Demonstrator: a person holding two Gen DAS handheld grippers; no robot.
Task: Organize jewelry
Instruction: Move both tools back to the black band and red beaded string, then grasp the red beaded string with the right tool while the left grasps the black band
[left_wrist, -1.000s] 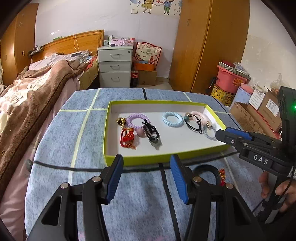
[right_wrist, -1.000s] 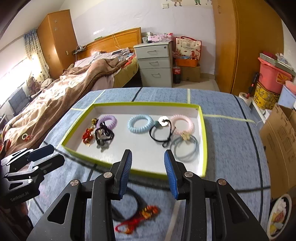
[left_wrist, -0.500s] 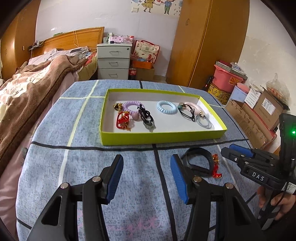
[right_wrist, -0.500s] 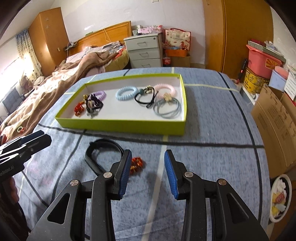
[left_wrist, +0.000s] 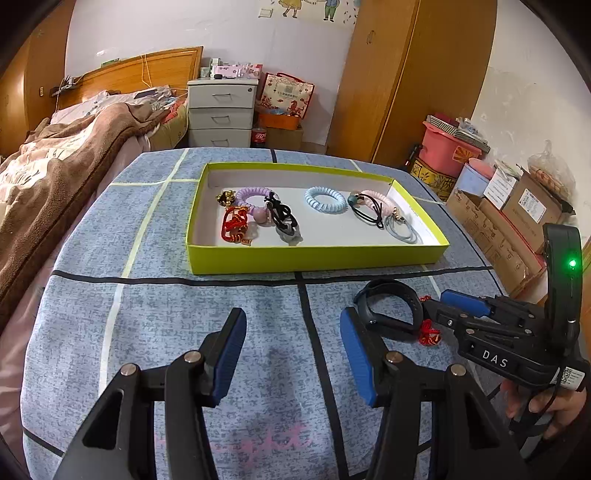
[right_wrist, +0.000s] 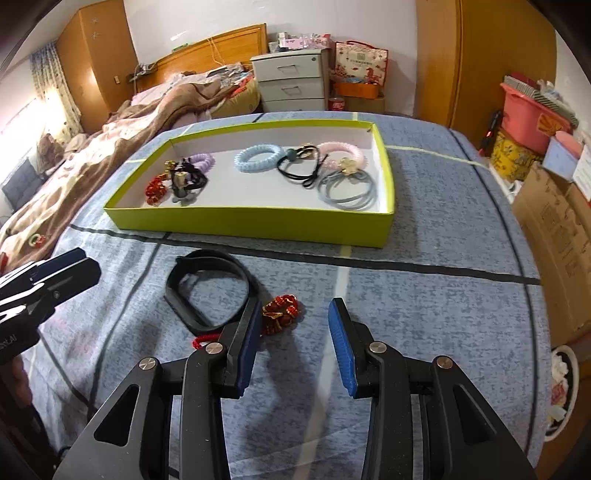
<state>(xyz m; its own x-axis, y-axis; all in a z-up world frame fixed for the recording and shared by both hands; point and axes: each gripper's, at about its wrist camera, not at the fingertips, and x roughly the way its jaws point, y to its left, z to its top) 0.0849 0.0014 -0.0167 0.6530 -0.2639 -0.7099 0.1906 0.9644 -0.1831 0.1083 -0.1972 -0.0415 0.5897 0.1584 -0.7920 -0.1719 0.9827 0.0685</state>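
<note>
Most pieces lie in the tray (right_wrist: 236, 221); the black band (right_wrist: 207, 288) and red charm (right_wrist: 280, 312) remain outside, both grippers (right_wrist: 293, 347) (left_wrist: 291, 354) wide open, empty

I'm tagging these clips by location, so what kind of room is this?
Most likely a home bedroom: an unmade bed with a wooden headboard, a drawer nightstand and a wooden wardrobe.

bed (left_wrist: 74, 147), white drawers (left_wrist: 221, 110), cardboard boxes (left_wrist: 517, 214)

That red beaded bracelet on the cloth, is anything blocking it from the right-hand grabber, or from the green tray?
Nothing visible blocks the red beaded bracelet from the open right gripper. A black band lies touching it. Toward the tray, only the low wall.
</note>
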